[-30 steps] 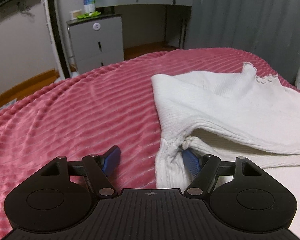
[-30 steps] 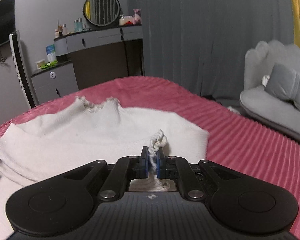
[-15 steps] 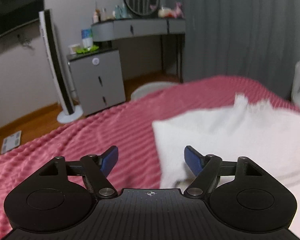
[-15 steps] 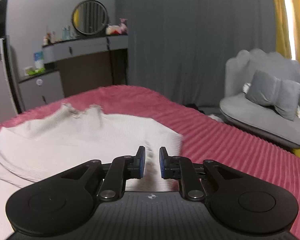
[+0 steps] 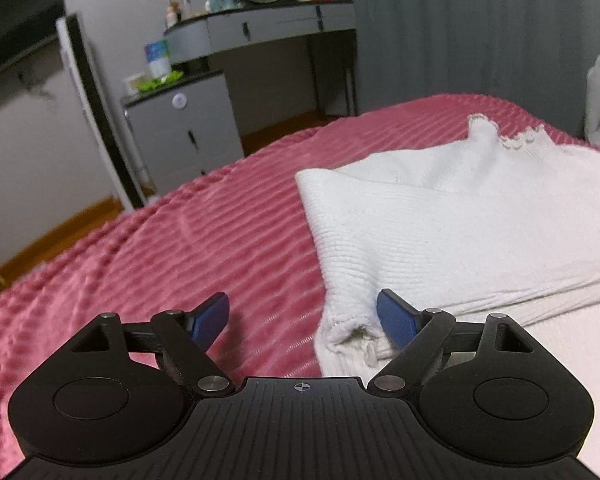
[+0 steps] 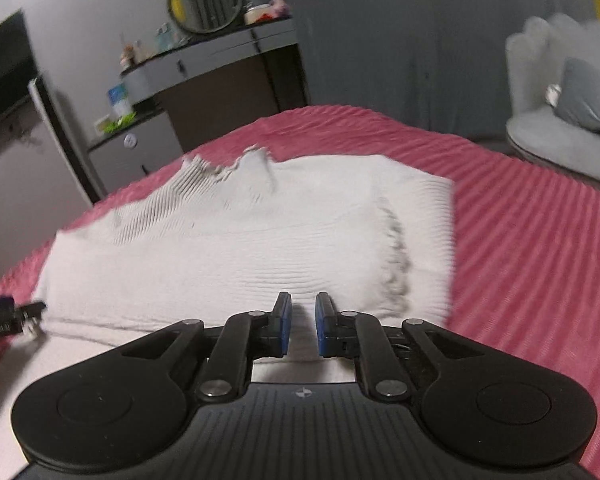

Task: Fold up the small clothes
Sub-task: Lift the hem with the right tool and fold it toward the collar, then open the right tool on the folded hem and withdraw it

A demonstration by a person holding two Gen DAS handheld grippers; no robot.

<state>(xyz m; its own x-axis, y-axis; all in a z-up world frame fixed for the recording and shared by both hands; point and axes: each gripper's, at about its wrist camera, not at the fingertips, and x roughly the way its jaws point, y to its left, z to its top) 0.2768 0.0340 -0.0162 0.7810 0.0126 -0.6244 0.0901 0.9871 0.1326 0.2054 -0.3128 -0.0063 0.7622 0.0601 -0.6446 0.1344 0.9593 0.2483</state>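
Both my tongs hang apart, empty, over the white top [image 5: 440, 236]: one fold laid.
Next: grip its lower-frame edge again.

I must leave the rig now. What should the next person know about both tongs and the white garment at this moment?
Left tongs: wide open, holding nothing, at the near left corner of the white knit top.
Right tongs: slightly open, holding nothing, just above the top's near edge.
The top lies on the pink bedspread, its near part folded over the rest, frilled collar at the far side.
Done: one fold is laid.
Left: probably further folds to make it compact; grasp the edges anew.
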